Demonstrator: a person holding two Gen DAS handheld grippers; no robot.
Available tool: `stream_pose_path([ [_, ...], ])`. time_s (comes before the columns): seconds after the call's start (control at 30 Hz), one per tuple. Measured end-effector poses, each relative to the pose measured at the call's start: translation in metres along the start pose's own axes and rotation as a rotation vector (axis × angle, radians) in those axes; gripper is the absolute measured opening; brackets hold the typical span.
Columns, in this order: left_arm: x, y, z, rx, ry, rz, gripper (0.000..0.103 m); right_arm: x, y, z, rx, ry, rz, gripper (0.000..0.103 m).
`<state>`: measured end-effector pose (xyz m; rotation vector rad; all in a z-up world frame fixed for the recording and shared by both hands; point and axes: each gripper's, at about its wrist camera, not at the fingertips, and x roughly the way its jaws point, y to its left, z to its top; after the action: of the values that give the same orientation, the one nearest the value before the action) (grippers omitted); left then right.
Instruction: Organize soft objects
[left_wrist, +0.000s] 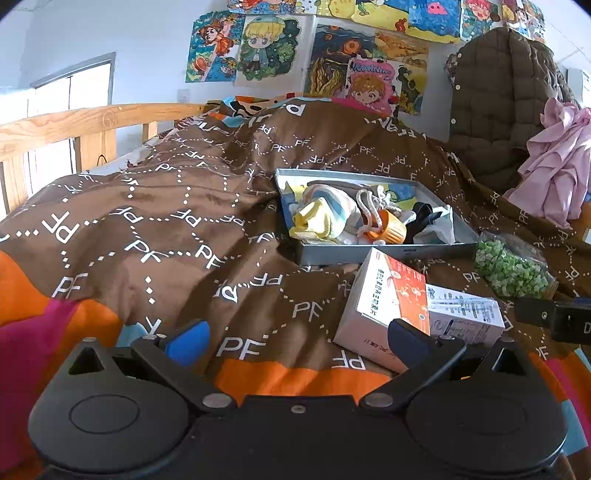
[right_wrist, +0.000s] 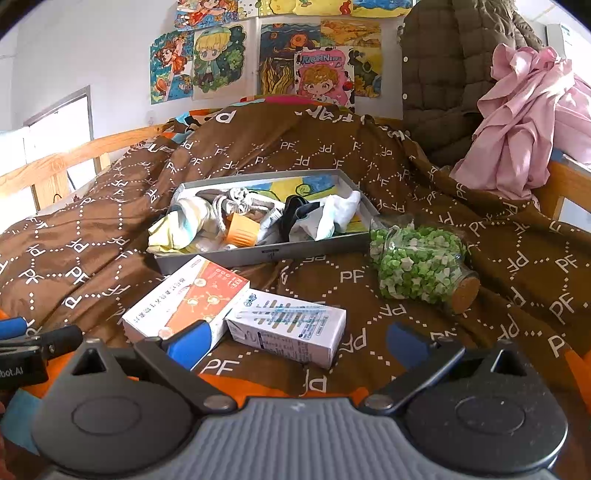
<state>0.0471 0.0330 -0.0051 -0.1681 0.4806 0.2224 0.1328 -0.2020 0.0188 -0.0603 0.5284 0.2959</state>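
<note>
A grey tray (right_wrist: 258, 254) filled with soft items, among them a yellow cloth (right_wrist: 173, 229), a coiled rope (right_wrist: 229, 203) and a white cloth (right_wrist: 340, 214), is seen on a brown patterned blanket (right_wrist: 406, 295). Two cartons, an orange-and-white box (right_wrist: 184, 306) and a white box (right_wrist: 291, 325), are laid just before it, a corked jar of green stars (right_wrist: 417, 266) beside. The left gripper (left_wrist: 299, 339) and right gripper (right_wrist: 299, 339) are held spread wide, empty.

1. We see a bed (right_wrist: 66, 155) with a wooden rail, covered by a brown "PF" blanket (right_wrist: 295, 147).
2. On the blanket lie a grey tray (right_wrist: 280, 251) of soft items, an orange-and-white box (right_wrist: 192, 299), a white box (right_wrist: 291, 328) touching it, and a corked jar (right_wrist: 421, 269) on its side.
</note>
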Motion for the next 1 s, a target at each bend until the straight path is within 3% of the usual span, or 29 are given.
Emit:
stream_pose_path([
  [1.0, 0.003, -0.002, -0.004, 0.005, 0.018, -0.014, 0.102, 0.012, -0.006, -0.004, 0.022, 0.053, -0.001, 0.103],
])
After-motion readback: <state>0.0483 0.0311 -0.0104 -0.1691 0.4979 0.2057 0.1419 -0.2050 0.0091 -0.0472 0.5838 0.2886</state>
